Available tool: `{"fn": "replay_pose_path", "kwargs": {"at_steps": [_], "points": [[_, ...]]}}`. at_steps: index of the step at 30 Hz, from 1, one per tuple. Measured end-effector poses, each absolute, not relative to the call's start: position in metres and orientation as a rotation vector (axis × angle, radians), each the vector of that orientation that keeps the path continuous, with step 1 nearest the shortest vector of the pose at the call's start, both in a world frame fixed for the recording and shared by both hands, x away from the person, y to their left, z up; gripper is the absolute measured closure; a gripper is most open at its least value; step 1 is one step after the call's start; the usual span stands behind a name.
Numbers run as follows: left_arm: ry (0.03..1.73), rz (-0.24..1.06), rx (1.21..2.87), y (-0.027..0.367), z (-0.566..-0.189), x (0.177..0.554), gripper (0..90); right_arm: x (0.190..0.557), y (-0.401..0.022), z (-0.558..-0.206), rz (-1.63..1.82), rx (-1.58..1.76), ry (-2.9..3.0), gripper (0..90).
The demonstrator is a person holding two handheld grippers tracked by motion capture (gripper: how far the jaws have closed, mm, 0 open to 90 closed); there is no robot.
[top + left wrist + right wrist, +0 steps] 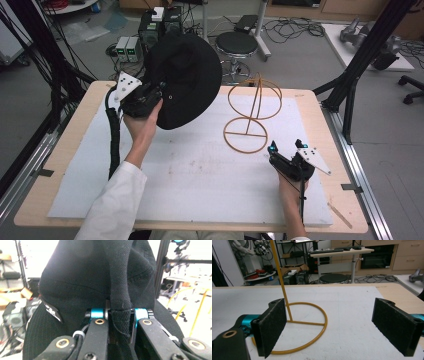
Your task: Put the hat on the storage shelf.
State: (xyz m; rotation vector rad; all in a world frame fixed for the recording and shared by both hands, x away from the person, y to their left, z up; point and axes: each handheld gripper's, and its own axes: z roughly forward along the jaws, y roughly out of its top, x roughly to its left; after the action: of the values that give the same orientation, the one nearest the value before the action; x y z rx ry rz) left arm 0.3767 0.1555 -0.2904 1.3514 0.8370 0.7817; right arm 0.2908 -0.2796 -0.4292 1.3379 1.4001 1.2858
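Left tool (150,97) raised, clamping black hat (187,80); right tool (285,150) resting low.

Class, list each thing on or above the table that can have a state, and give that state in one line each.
black hat: lifted off the table, brim pinched in the left gripper
wire hat stand: upright on the white mat, bare
left gripper: shut on the hat
right gripper: open, holding nothing, near the stand's base
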Motion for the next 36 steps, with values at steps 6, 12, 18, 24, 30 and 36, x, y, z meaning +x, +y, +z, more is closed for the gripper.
{"fn": "replay_pose_path", "kwargs": {"at_steps": [6,12,18,24,30,36], "points": [[0.737,0.770,1.290,0.158,-0.275,0.366,86.4,0.291,-0.279,-0.429,1.290,1.336,1.400,11.6],[0.682,0.729,1.297,0.152,-0.265,0.365,86.5,0.291,-0.279,-0.428,1.298,1.339,1.397,11.7],[0.640,0.697,1.281,0.142,-0.258,0.366,86.4,0.290,-0.280,-0.428,1.294,1.330,1.395,11.7],[0.592,0.672,1.303,0.132,-0.253,0.365,86.4,0.290,-0.280,-0.427,1.300,1.336,1.394,11.7],[0.565,0.649,1.306,0.119,-0.249,0.365,86.4,0.291,-0.279,-0.427,1.299,1.328,1.400,11.7],[0.534,0.607,1.322,0.101,-0.247,0.365,86.4,0.291,-0.279,-0.426,1.309,1.328,1.396,11.7]]}}
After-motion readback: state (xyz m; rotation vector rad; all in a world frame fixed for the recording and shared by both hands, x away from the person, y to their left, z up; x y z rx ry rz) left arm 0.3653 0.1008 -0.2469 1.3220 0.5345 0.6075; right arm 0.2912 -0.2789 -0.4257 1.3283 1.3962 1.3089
